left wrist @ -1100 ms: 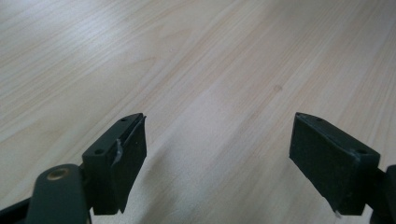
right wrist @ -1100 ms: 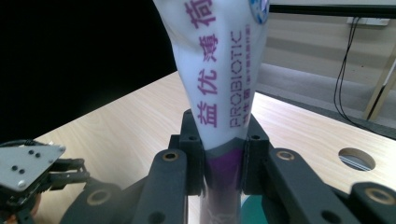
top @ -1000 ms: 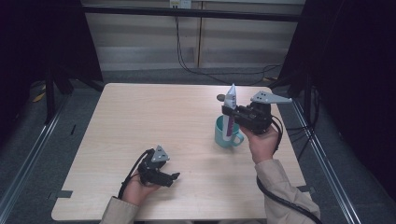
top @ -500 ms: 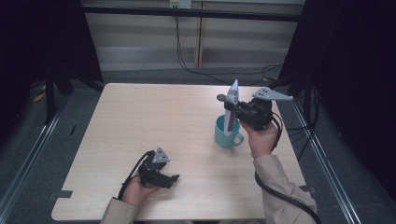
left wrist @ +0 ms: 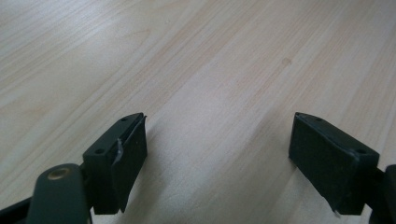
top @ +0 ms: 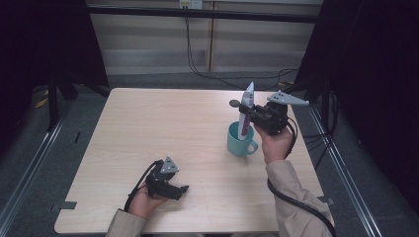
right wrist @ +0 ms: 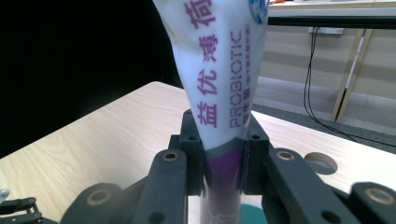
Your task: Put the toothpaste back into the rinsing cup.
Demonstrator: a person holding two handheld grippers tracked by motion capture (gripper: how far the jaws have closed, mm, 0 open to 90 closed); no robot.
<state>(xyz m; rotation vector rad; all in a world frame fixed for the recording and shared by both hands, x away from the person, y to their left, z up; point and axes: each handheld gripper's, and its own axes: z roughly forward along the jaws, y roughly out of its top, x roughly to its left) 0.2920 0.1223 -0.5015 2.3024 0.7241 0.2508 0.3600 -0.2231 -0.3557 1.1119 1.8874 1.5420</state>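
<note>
tube (top: pixel 245 111): white, purple print, purple lower part | pose: upright, flat crimped end up | place: clamped between the right gripper's fingers (right wrist: pixel 192 154), lower end in teal mug (top: pixel 240 141) just below them

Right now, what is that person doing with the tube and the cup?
A person sits at a wooden table with a gripper in each hand. The right gripper is shut on a white and purple tube, holding it upright with its lower end at the mouth of the teal mug. The left gripper rests low near the table's front edge, its jaws open with nothing between them.
</note>
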